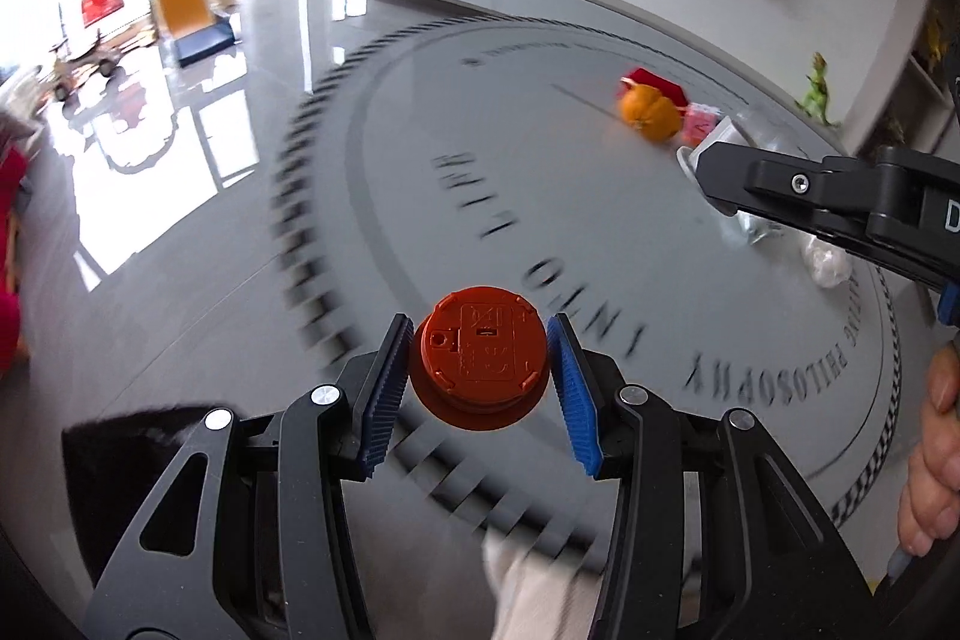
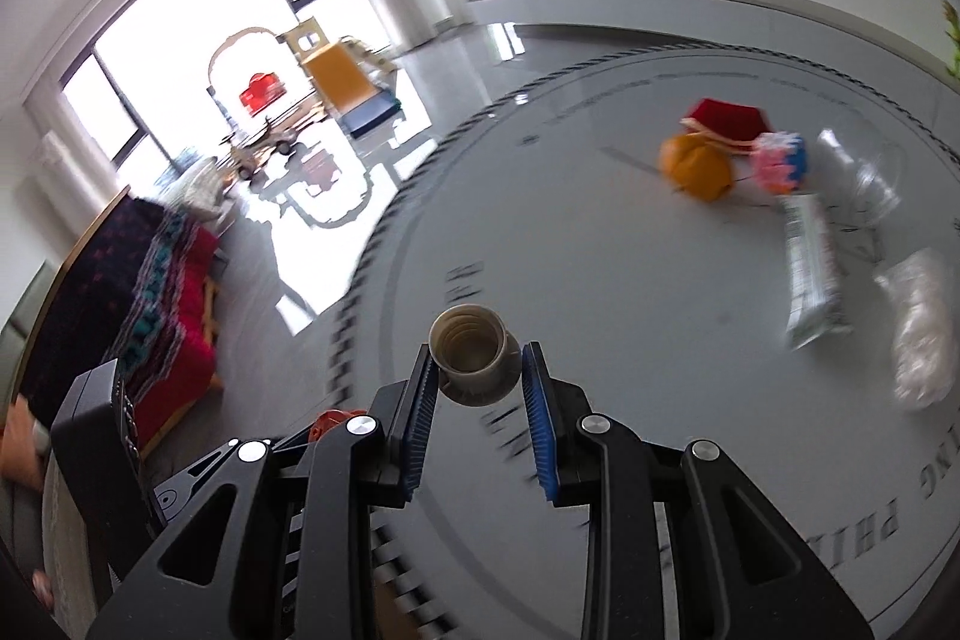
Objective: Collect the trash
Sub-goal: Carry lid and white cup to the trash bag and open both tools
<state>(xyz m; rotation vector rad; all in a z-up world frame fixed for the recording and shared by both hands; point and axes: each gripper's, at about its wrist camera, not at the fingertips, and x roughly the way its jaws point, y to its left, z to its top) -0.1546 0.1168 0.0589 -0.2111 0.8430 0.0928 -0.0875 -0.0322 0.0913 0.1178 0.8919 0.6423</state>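
Left tool (image 1: 480, 376) pinching red cap (image 1: 480, 361), base facing camera; right tool (image 2: 480, 397) pinching beige cup (image 2: 474, 358), mouth up.

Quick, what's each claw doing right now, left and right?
Left claw: closed on the red round cap.
Right claw: closed on the small beige cup.

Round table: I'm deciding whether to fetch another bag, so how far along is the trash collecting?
Nothing visibly binned yet; no bin is in view. In hand: the left gripper is shut on a red cap, the right gripper on a small beige cup. Left on the round table: orange peel, a red wrapper, a pink packet, a white wrapper and clear plastic.
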